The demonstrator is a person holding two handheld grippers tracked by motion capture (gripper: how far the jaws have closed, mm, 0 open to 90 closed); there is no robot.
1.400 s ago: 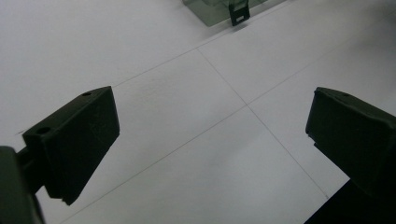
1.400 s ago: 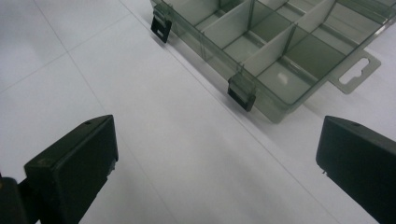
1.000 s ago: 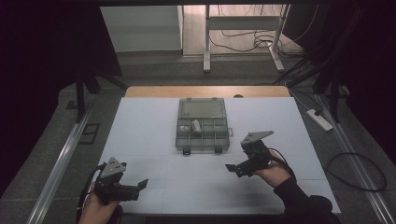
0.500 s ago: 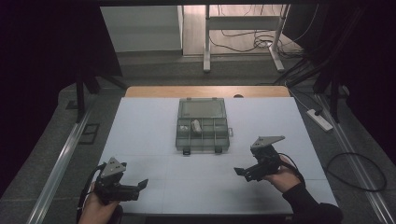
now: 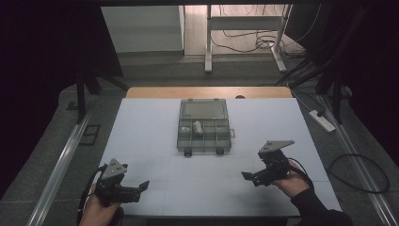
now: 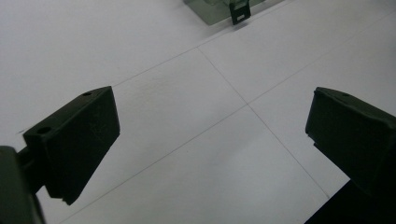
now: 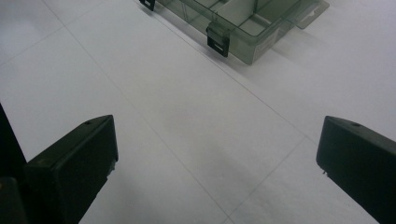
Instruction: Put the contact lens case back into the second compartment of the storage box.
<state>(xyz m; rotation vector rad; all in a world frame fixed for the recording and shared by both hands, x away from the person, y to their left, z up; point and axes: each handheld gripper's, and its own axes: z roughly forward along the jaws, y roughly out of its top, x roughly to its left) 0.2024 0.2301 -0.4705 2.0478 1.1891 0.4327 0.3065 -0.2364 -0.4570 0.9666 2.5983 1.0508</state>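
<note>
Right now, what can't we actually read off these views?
- Organizer box contents: high view, too small; one pale item shows, its identity unclear.
- Box in left gripper view: cut by top edge, only a corner and latch.
- Box in right gripper view: far side cut off.
- Whether the lid is latched: cannot tell.

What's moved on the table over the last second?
The right gripper drew back from the clear organizer box toward the table's near edge and slightly right, jaws open and empty. The left gripper and the box stayed put.
</note>
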